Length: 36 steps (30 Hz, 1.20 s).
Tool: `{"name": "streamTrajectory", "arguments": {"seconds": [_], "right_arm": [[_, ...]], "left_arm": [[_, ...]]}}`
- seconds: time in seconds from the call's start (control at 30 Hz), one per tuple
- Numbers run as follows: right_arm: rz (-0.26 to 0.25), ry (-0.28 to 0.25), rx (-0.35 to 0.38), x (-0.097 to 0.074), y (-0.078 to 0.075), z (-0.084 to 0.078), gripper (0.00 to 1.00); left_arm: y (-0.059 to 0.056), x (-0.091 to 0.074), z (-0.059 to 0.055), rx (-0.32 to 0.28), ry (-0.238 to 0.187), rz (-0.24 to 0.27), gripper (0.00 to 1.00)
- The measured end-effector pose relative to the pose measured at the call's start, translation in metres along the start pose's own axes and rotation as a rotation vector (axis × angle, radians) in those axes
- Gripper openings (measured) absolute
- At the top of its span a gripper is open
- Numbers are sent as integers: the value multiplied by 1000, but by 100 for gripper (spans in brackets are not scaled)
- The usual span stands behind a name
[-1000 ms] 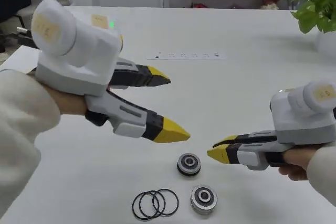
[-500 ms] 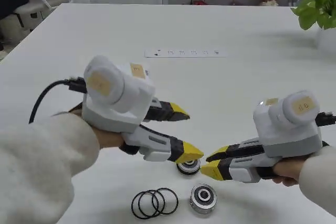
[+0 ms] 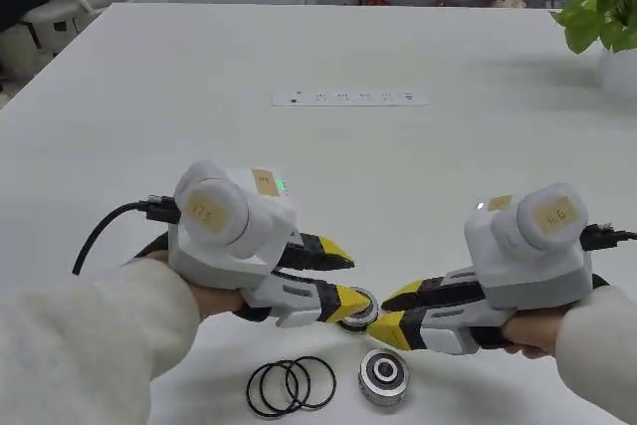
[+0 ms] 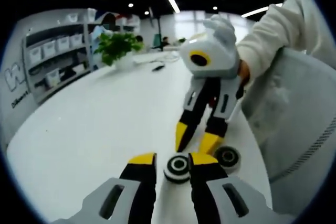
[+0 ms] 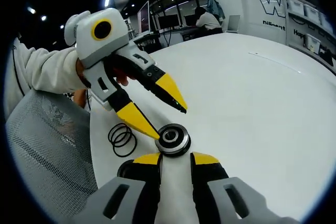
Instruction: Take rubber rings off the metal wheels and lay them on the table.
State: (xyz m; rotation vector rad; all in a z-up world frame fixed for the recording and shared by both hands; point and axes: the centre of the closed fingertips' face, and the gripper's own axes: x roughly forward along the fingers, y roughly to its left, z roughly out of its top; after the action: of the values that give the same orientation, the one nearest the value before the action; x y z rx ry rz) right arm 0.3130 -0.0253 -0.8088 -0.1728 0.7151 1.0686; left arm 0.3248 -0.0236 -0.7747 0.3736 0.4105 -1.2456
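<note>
A metal wheel (image 5: 172, 138) is seen at the tips of the left gripper (image 3: 354, 284), jaws spread. The right gripper (image 3: 382, 316), jaws apart too, is held just beside it.

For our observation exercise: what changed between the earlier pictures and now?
Both grippers came down and inward to the far wheel: the left gripper sets its open jaws either side of it, the right gripper stops just short. Nothing is gripped. The near wheel and loose rings stayed put.

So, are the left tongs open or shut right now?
Open. In the left gripper view the left tongs have their yellow tips standing apart, and a metal wheel sits in the gap between them.
</note>
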Motion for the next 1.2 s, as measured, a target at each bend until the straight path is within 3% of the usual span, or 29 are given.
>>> {"name": "streamTrajectory", "arguments": {"seconds": [0.2,0.4,0.47,0.93,1.2], "right_arm": [[10,-4,-23,2,4,0,18],[7,-6,-42,2,4,0,17],[6,-9,-44,2,4,0,15],[16,-4,-74,-1,6,0,11],[-1,-25,-119,2,7,6,21]], "left_arm": [[-10,7,-13,23,45,-34,14],[-6,7,-15,-9,35,-23,15],[-6,7,-15,-42,14,-20,15],[-8,5,-15,-54,-5,-13,15],[-9,5,-14,-50,-9,-13,15]]}}
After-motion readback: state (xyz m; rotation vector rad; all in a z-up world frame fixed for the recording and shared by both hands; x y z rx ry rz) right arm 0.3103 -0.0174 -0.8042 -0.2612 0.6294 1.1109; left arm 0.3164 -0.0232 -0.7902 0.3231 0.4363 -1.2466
